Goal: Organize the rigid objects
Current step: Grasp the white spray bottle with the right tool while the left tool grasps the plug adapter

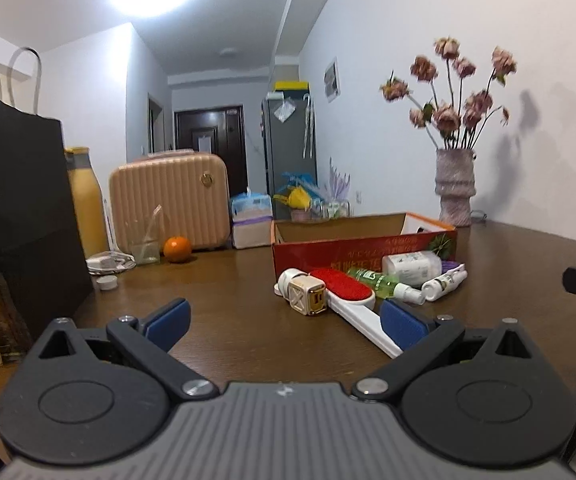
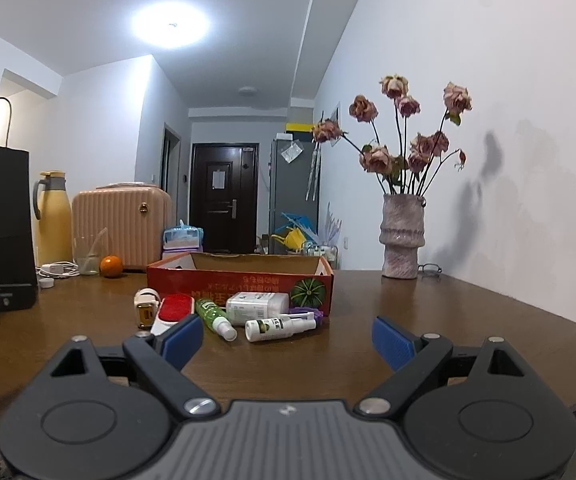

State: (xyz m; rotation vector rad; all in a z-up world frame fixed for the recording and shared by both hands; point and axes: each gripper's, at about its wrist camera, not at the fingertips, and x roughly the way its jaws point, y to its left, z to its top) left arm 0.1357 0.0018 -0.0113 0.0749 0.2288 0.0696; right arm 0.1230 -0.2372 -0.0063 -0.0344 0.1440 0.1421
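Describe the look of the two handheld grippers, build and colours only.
Both match: the left gripper and right gripper each have a grey ribbed body, two black round housings with black linkage arms on silver screws, and blue textured pads. No cables, sleeves or hands show.

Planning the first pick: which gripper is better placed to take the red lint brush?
Left, probably. The lint brush has its white handle running right up to the open left gripper; the right gripper, also open, faces the spray bottles.

The lint brush point(image 2: 172, 309) handle is hidden behind the right gripper's blue pad point(image 2: 180, 340), the purple item point(image 2: 315, 313) is largely hidden behind bottles, and the red box point(image 1: 361, 246) lettering is unreadable.
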